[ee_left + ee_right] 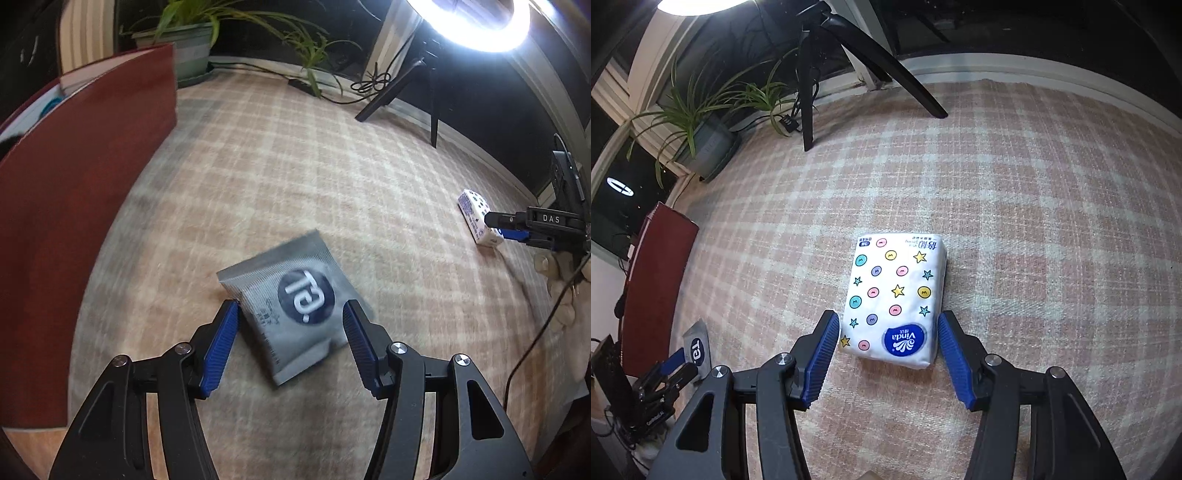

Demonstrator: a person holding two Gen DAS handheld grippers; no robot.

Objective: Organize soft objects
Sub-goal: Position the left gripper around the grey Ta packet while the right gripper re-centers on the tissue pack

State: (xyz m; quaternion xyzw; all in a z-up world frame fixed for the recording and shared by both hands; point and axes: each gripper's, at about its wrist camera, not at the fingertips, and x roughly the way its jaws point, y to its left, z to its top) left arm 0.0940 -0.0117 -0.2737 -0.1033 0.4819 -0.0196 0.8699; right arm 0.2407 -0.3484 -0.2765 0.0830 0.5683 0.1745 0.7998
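Left claw stands wide, its blue pads on either side of a grey sachet lying flat on the plaid-covered bench; neither pad presses it. Right claw is likewise wide, straddling the near end of a white tissue pack printed with stars and dots. A red box stands at the left edge.

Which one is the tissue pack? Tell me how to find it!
Look at the pink checked cloth. The tissue pack lies flat on it, between the open right tool. It is white with coloured dots and stars, unlike the grey pouch.
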